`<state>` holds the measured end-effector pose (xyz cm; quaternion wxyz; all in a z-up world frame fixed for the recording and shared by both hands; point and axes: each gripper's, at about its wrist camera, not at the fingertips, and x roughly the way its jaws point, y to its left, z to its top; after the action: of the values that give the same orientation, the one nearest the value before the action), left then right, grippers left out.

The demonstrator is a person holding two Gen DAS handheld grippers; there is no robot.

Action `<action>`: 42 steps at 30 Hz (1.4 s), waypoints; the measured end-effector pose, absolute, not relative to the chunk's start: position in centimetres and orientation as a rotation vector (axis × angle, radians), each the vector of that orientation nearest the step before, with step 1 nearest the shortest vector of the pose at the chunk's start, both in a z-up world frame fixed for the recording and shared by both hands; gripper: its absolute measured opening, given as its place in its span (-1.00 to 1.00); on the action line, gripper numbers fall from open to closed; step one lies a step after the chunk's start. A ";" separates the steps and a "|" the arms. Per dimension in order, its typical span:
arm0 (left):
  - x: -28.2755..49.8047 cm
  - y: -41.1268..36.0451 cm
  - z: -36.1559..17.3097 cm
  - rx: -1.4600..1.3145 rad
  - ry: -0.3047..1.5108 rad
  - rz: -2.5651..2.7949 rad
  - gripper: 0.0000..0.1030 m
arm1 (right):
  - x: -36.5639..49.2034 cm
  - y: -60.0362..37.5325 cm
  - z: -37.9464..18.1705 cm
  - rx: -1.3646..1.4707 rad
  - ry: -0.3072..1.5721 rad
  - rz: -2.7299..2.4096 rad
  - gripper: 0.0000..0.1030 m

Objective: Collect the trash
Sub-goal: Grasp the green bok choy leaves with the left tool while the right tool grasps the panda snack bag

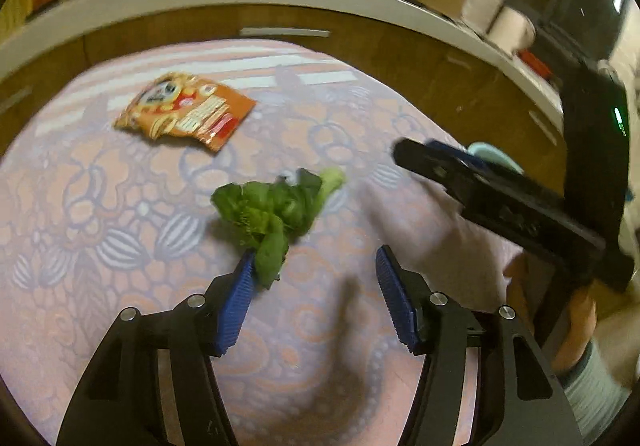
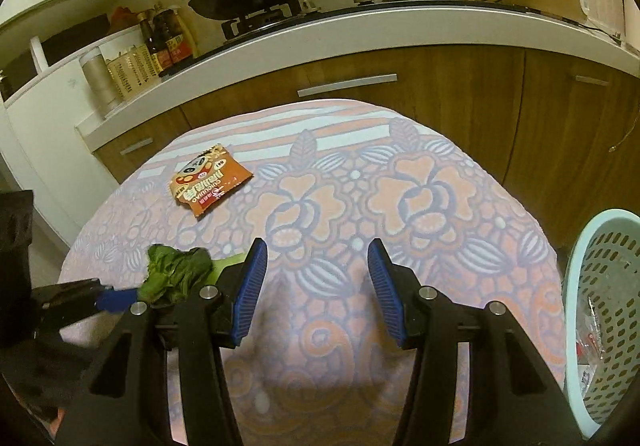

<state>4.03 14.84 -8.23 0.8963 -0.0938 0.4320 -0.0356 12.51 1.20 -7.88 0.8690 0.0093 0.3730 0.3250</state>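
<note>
We see the floral-cloth tabletop (image 2: 420,182) ending near brown cabinet doors (image 2: 440,86); the cloth's middle lies bare. At its right edge stands a pale green basket (image 2: 600,286) holding some wrappers. Leafy greens (image 1: 276,210) lie at centre-left, touching the left gripper (image 1: 316,278)'s left pad, jaws standing wide, not clamped. An orange snack packet (image 1: 188,114) lies beyond. The right gripper (image 2: 316,286)'s jaws are parted, holding nothing.
</note>
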 end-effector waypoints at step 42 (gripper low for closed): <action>2.2 17.5 -6.4 -0.221 0.691 0.263 -0.54 | 12.1 1.3 -8.0 -0.001 0.774 0.679 -0.04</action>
<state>2.17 17.55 -6.39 0.9264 -0.1077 0.3372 0.1281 12.14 1.25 -7.97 0.8704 -0.0007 0.3702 0.3245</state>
